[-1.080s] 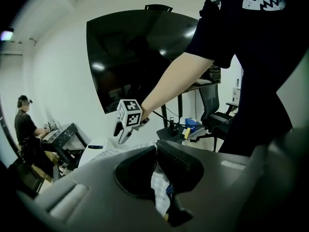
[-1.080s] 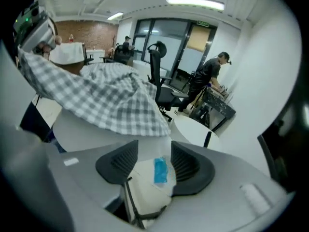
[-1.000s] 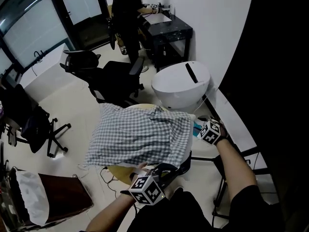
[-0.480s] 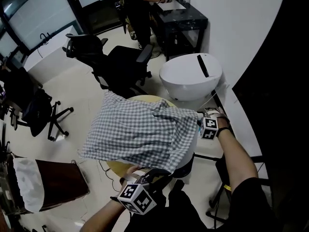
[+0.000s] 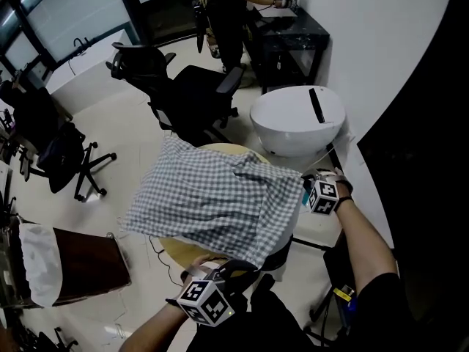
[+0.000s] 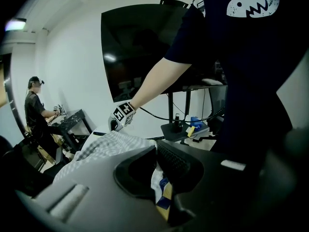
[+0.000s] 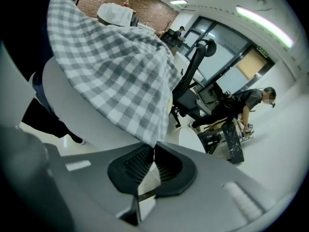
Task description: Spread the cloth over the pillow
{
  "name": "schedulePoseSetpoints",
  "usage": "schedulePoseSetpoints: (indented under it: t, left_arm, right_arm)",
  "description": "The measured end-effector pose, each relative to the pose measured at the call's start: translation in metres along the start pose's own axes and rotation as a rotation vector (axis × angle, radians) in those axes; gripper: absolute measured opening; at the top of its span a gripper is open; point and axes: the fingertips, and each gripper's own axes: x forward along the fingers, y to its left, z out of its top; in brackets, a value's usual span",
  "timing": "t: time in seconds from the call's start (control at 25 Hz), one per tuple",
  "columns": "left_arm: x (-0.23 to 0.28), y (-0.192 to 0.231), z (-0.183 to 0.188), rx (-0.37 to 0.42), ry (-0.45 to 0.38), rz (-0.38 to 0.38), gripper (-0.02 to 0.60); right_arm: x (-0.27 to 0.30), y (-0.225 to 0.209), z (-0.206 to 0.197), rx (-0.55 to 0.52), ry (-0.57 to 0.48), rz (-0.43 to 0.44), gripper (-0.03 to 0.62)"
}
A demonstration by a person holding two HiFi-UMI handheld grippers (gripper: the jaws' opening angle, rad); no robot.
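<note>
Your right gripper (image 7: 153, 151) has just been closing, and its ribbed pads now meet on one corner of the checked cloth (image 5: 212, 196). In the right gripper view the grey-and-white checks run straight down into the jaws, and the rest of the cloth fans away from them over a pale, rounded surface. Seen from your head, this gripper sits at the cloth's right edge, with its marker cube turned up towards you.

Your left gripper (image 5: 236, 265) is clamped tight as well. In the left gripper view a fold of white fabric printed with blue and yellow is pinched between its pads. This looks like the edge of the pillow (image 6: 157, 177) rather than the checked cloth, which lies just past the jaws' tips. This gripper sits at the near edge of the bundle, pointing forward and down.

The cloth lies between your two grippers, ahead of the left one and to the left of the right one. It covers most of the pillow but is wrinkled, with a raised fold near the right gripper, and one corner hangs down just beside the left gripper's jaws. Both rest on the round table (image 5: 176, 249), whose yellowish rim shows to the left of your left gripper.

Beyond the right gripper stands a white domed unit (image 5: 297, 119). Further off, past the cloth, is a black office chair (image 5: 198, 97).
</note>
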Motion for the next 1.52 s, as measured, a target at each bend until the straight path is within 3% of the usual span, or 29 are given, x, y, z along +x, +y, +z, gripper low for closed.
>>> schedulePoseSetpoints:
  t: [0.12,0.48,0.8,1.16,1.36,1.52]
  left_arm:
    - [0.007,-0.01,0.011,0.011,-0.011,-0.032,0.0]
    - [0.034,-0.042,0.054,0.093,-0.068,-0.121,0.0]
    - [0.065,-0.072,0.076,0.151,-0.08,-0.242,0.0]
    - [0.113,-0.109,0.049,0.153,0.023,-0.38,0.0]
    - [0.144,-0.125,0.025,0.151,0.038,-0.41,0.0]
    - [0.172,-0.137,-0.009,0.1,0.106,-0.447,0.0]
  right_arm:
    - [-0.018,-0.022,-0.005,0.06,-0.011,-0.058,0.008]
    - [-0.056,-0.055,-0.013,-0.064,0.029,-0.18,0.007]
    - [-0.063,-0.034,-0.051,-0.137,0.113,-0.164,0.008]
    - [-0.033,0.009,-0.073,-0.123,0.147,-0.099,0.008]
    - [-0.012,0.023,-0.083,-0.075,0.167,-0.069,0.008]
    - [0.001,0.035,-0.086,-0.032,0.181,-0.035,0.009]
